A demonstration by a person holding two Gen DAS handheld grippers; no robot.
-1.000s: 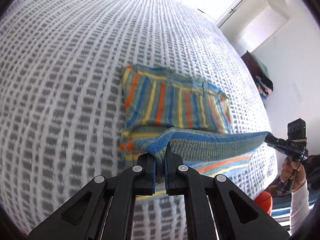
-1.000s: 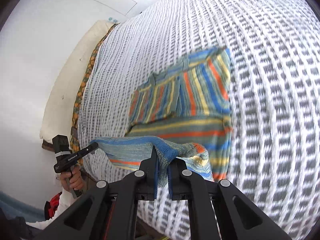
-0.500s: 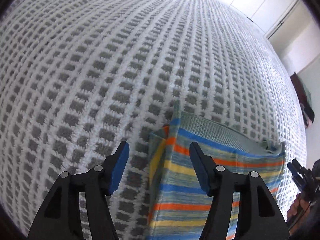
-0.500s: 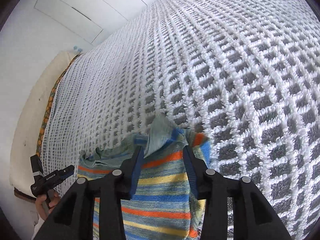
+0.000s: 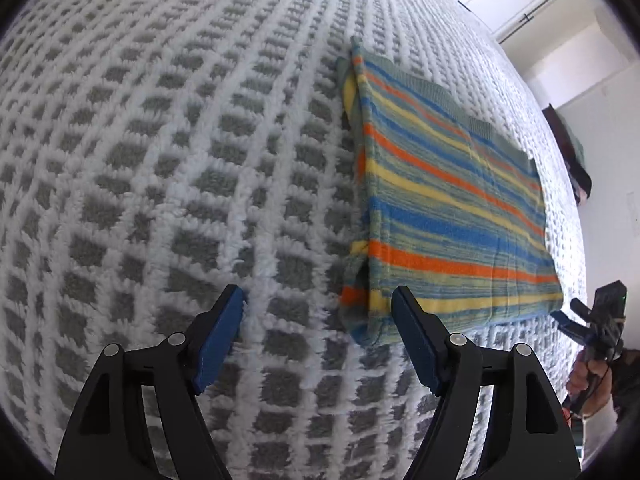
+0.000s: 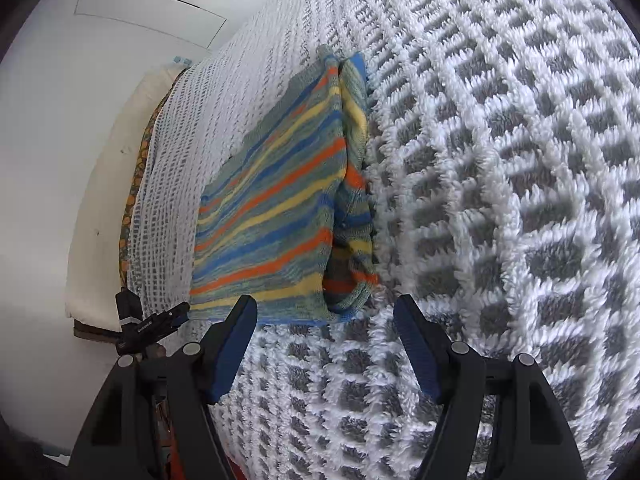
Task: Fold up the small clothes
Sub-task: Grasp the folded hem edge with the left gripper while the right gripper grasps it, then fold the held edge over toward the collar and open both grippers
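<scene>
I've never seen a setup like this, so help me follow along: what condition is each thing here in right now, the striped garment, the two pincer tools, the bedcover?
Striped garment: folded over, lying flat on the bedcover, held by nothing.
Left gripper: jaws opening, nothing between them, just short of the garment's near corner.
Right gripper: jaws opening, nothing between them.
Bedcover: spread out under the garment.

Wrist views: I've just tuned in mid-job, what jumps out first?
The folded striped garment, in orange, blue and yellow bands, lies flat on the grey-and-white waffle bedspread, the only colourful thing there. The left gripper and right gripper hang just short of its near edge, jaws opening, nothing between them. In the left wrist view, the person's hand shows at the right edge.
</scene>
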